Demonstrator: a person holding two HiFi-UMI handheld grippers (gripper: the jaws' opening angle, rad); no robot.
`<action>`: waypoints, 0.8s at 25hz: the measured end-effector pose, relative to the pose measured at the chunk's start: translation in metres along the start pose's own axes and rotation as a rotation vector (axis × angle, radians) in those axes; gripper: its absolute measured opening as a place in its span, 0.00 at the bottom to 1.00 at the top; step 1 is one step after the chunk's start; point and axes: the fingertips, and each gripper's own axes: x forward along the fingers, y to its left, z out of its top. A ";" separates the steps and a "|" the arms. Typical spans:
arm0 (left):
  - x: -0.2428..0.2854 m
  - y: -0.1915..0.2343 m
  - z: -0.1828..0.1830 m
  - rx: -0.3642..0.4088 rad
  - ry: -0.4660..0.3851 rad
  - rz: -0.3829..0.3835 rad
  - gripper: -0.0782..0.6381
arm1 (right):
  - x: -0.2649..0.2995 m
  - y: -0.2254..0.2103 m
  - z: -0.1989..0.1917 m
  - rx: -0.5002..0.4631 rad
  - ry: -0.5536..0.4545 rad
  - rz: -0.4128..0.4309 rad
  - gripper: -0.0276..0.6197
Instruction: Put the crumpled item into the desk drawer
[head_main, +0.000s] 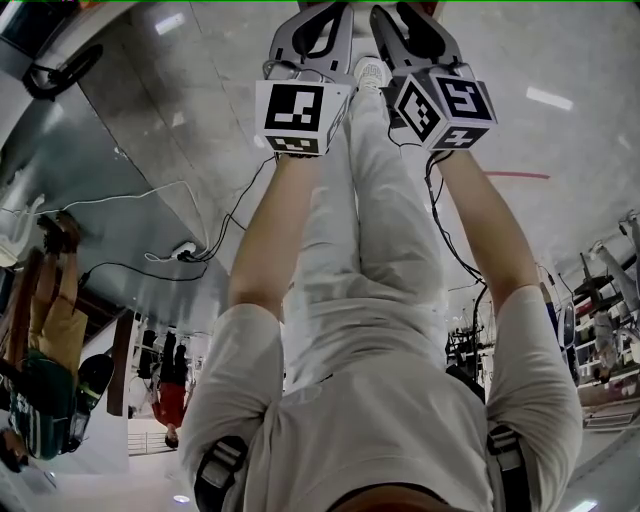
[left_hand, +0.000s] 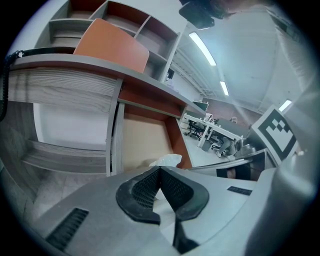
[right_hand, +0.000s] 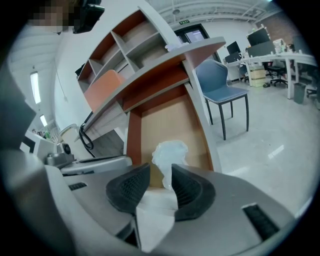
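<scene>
A crumpled white item (right_hand: 170, 151) lies on the tan floor of the open desk drawer (right_hand: 165, 115). My right gripper (right_hand: 161, 172) hovers just over it, jaws apart, and the item's lower end reaches into the gap without being pinched. The left gripper (left_hand: 160, 171) sits beside it with its jaws meeting at the tips and nothing held. From the left gripper view the crumpled item (left_hand: 168, 160) peeks over the jaws, in front of the drawer (left_hand: 145, 137). In the head view both marker cubes, left (head_main: 295, 115) and right (head_main: 445, 105), are close together.
The drawer has red-brown side walls under a desk top with open shelves (right_hand: 125, 45) and an orange panel (left_hand: 112, 45). A blue chair (right_hand: 220, 87) stands right of the drawer. A black cable (right_hand: 85, 137) hangs at the left. Office desks (right_hand: 270, 60) stand far back.
</scene>
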 end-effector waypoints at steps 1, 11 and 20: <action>0.000 0.000 -0.001 -0.002 0.001 0.001 0.11 | -0.001 0.000 0.001 -0.004 -0.003 -0.001 0.24; -0.010 -0.010 0.012 0.018 -0.012 -0.002 0.11 | -0.018 0.005 0.018 -0.023 -0.058 -0.019 0.13; -0.028 -0.018 0.013 0.047 -0.017 -0.012 0.11 | -0.037 0.015 0.022 -0.046 -0.090 -0.021 0.04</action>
